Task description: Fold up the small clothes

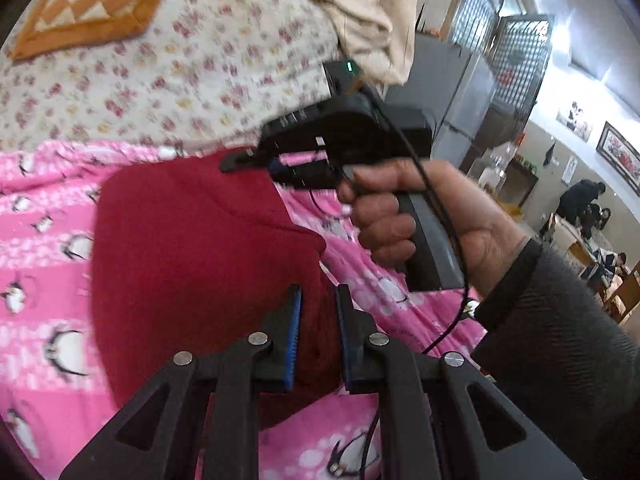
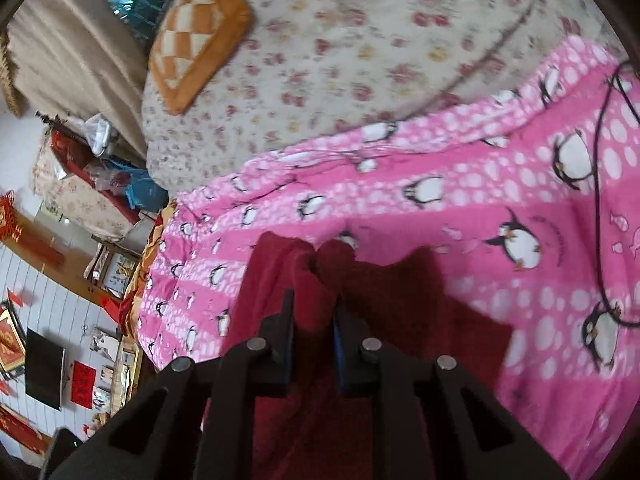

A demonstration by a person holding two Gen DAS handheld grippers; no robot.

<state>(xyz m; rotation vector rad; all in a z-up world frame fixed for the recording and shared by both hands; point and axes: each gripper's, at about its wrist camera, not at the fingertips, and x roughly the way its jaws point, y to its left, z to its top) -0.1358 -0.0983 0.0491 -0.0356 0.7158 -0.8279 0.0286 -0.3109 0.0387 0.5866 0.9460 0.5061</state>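
On the penguin blanket (image 2: 460,208), both hand-held grippers (image 1: 318,300) (image 2: 312,304) clamped on the red garment (image 1: 192,240).

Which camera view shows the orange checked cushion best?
The right wrist view: the orange checked cushion appears whole and large on the flowered quilt. The left wrist view shows it smaller, at the top corner, partly cut off.
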